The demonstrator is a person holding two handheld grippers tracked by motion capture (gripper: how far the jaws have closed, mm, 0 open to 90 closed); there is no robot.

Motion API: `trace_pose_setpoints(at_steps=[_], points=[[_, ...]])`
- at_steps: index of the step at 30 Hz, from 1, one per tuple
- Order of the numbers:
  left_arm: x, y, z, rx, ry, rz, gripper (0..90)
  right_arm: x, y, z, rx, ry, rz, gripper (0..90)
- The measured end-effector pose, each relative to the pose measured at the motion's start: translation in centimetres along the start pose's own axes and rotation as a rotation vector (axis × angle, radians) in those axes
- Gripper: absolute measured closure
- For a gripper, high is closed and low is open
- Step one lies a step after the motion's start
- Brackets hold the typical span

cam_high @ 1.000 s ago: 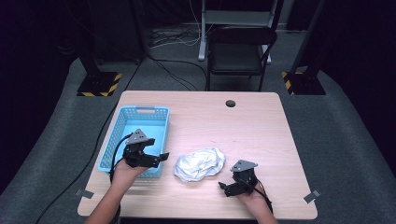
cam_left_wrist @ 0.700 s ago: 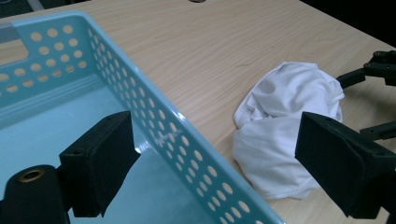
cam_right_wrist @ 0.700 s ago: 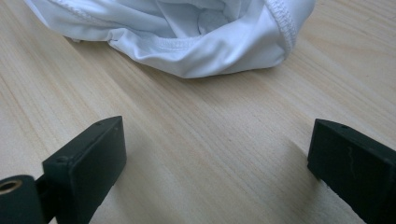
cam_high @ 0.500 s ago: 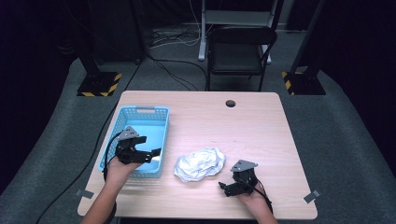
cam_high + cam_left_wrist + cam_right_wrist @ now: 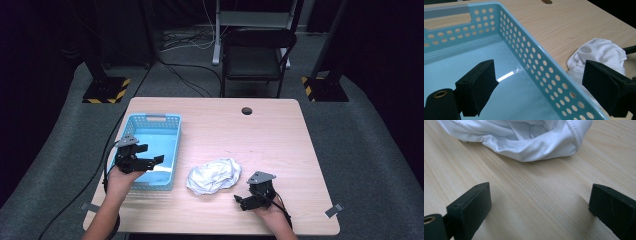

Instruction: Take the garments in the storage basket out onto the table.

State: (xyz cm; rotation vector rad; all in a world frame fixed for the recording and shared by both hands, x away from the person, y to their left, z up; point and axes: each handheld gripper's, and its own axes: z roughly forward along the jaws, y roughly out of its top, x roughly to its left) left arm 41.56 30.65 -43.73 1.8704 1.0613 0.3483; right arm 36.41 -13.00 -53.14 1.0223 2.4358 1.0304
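Note:
A crumpled white garment (image 5: 214, 176) lies on the wooden table (image 5: 260, 135), right of a light blue perforated basket (image 5: 167, 120). My left gripper (image 5: 148, 155) hangs open over the basket's near right part; its jaws straddle the basket's right wall (image 5: 541, 65), with the white garment (image 5: 601, 53) beyond. My right gripper (image 5: 242, 201) rests open low over the table, just in front and to the right of the garment (image 5: 524, 137). Nothing sits between either pair of jaws. The basket's floor (image 5: 469, 65) is bare.
A round cable hole (image 5: 246, 110) sits near the table's far edge. Beyond the table stand a black chair (image 5: 258, 55) and floor stands with yellow-black striped bases (image 5: 105, 91). Cables trail across the grey floor.
My left gripper has drawn back to the left, away from the garment, and now hangs over the basket. The right gripper and the garment have stayed put.

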Motion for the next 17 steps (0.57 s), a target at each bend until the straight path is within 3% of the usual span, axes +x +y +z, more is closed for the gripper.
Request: trace_pose_setpoints(at_steps=[13, 17], points=[[2.5, -0.5, -1.3, -0.009, 0.045, -0.081, 10.9, 0.0, 0.0, 0.0, 0.000, 0.003, -0.003, 3.5], [2.2, -0.2, -1.6, -0.021, 0.056, -0.070, 10.9, 0.0, 0.0, 0.0, 0.000, 0.003, -0.002, 3.5]])
